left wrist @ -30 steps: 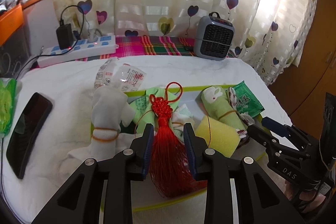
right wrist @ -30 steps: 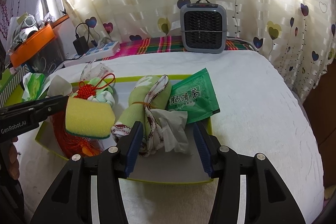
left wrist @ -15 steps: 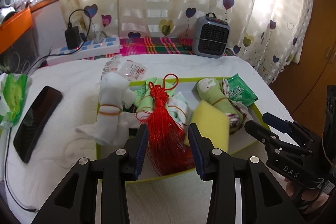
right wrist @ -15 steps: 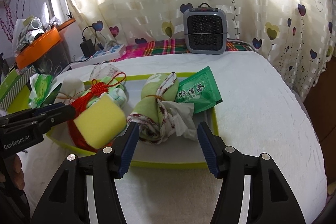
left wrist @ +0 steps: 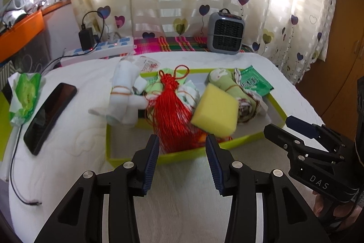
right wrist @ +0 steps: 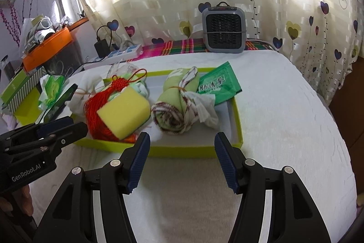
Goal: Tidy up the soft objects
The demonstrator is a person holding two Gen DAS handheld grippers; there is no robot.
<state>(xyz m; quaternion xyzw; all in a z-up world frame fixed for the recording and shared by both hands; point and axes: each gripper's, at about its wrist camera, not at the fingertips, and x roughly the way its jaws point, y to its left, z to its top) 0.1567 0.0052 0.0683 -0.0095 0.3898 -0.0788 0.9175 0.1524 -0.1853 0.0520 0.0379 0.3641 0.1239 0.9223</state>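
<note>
A lime-green tray [left wrist: 127,159] [right wrist: 236,129] lies on the white bed cover. In it are a red tassel knot [left wrist: 173,115] [right wrist: 97,104], a yellow sponge [left wrist: 215,112] [right wrist: 125,111], a green rolled cloth tied with a band [left wrist: 229,88] [right wrist: 175,106], and a green tea packet [left wrist: 254,81] [right wrist: 218,83]. A white tied cloth bundle [left wrist: 124,97] lies over the tray's left rim. My left gripper [left wrist: 182,165] is open and empty, just short of the tray's near rim. My right gripper [right wrist: 182,161] is open and empty, also short of the near rim.
A black phone [left wrist: 49,113] and a green tissue pack [left wrist: 25,95] lie to the left of the tray. A power strip [left wrist: 102,51] and a grey heater [left wrist: 226,32] [right wrist: 224,30] stand at the back by the curtain. The bed edge drops off at the right.
Both grippers have drawn back from the tray toward me and opened wider. The tassel that was between my left fingers now lies in the tray in front of them.
</note>
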